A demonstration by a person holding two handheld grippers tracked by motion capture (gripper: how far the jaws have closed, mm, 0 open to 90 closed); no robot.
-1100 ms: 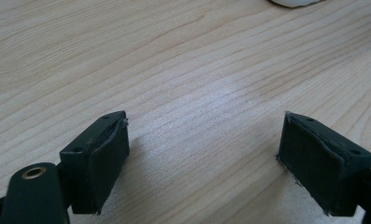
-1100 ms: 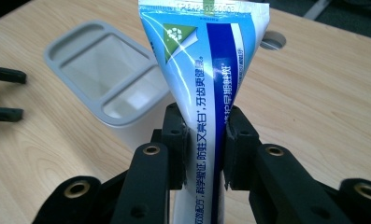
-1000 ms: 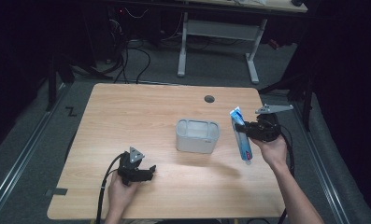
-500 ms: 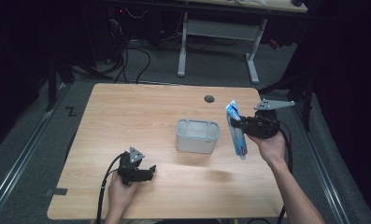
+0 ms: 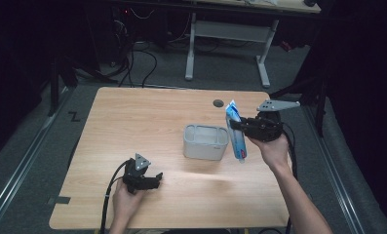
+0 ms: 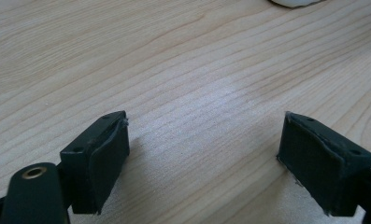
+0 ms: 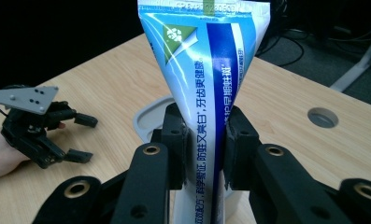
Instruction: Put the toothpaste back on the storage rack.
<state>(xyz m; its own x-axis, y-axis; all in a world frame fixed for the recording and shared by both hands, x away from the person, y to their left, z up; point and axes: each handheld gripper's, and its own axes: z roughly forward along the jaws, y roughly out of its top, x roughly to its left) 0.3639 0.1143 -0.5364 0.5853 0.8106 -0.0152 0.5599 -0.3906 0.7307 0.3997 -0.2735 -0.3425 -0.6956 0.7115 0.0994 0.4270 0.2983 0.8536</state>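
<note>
1. The toothpaste tube (image 5: 236,134) hung in the air just right of the grey bin (image 5: 205,142), its long axis near upright, flat crimped end up and cap end down.
2. The right gripper (image 5: 236,125) was clamped across the tube's middle; in the right gripper view the tube (image 7: 210,84) rose between the two pads, squeezed from both sides.
3. The bin's open top lay just to the left of the tube and lower, so the coming move probably turned on carrying the tube leftward over that rim, cap end first.
4. The left gripper (image 5: 154,179) rested on the desk (image 5: 132,122) well apart from the bin, jaws spread wide around nothing.
</note>
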